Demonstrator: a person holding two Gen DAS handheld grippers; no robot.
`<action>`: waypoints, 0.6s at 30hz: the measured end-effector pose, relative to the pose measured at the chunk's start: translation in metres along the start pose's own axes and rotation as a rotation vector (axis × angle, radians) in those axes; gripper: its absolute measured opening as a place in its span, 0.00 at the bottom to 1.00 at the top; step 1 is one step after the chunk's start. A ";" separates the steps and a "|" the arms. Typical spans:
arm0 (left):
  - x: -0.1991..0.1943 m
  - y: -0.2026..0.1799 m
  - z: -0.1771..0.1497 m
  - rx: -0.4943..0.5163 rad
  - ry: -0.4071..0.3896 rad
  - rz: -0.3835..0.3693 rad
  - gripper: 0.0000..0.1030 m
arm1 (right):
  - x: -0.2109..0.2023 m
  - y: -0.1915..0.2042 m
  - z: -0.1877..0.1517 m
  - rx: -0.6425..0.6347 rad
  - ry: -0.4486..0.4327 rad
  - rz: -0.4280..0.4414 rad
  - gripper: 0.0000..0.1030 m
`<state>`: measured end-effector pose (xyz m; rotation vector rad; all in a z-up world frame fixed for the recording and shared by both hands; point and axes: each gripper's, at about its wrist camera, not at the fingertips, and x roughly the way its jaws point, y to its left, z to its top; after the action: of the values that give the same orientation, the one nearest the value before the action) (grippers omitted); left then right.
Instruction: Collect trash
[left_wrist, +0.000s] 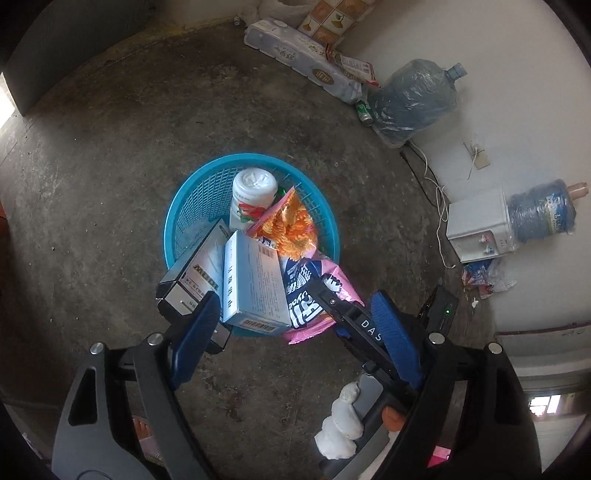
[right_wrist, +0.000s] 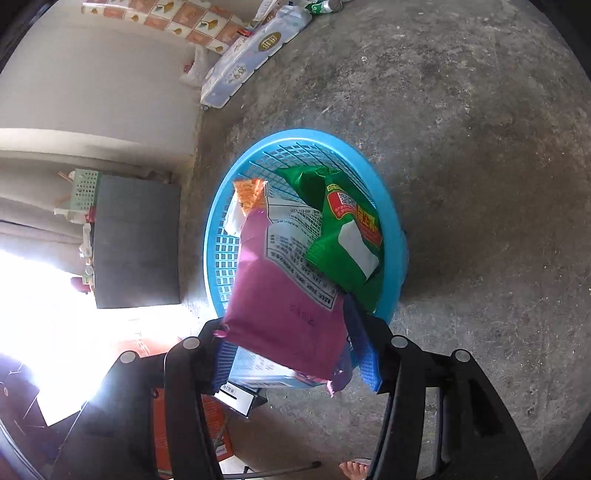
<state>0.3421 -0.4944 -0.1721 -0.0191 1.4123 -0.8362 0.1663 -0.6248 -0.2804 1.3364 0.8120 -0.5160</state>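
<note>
A blue mesh basket (left_wrist: 184, 206) (right_wrist: 391, 221) stands on the concrete floor. It holds a white bottle (left_wrist: 253, 195), an orange snack bag (left_wrist: 295, 225), a green bag (right_wrist: 343, 236), a pale blue box (left_wrist: 255, 284) and a silver box (left_wrist: 192, 277) leaning over the near rim. My left gripper (left_wrist: 295, 299) is open above that rim, its pads clear of the boxes. My right gripper (right_wrist: 284, 317) is open, and a pink bag (right_wrist: 280, 317) (left_wrist: 343, 280) lies loosely between its fingers, over the basket. One right finger (left_wrist: 351, 317) shows in the left wrist view, held by a white-gloved hand (left_wrist: 340, 421).
Along the wall lie a tissue pack (left_wrist: 299, 55), two wrapped water jugs (left_wrist: 413, 96), a water dispenser (left_wrist: 480, 225), a can (left_wrist: 364, 112) and a cable (left_wrist: 432, 177). A dark cabinet (right_wrist: 136, 240) stands left in the right wrist view. A bare foot (right_wrist: 354, 469) is near.
</note>
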 end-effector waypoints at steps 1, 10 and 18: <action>-0.006 0.000 -0.002 0.007 -0.008 -0.004 0.77 | -0.001 -0.001 0.001 0.003 -0.007 0.008 0.52; -0.138 0.013 -0.028 0.083 -0.199 0.004 0.77 | -0.048 0.031 -0.002 -0.094 -0.131 0.022 0.52; -0.285 0.013 -0.122 0.198 -0.411 0.048 0.80 | -0.157 0.092 -0.041 -0.310 -0.270 0.101 0.53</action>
<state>0.2635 -0.2812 0.0396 -0.0049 0.9379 -0.8723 0.1262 -0.5859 -0.1023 0.9906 0.5714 -0.4573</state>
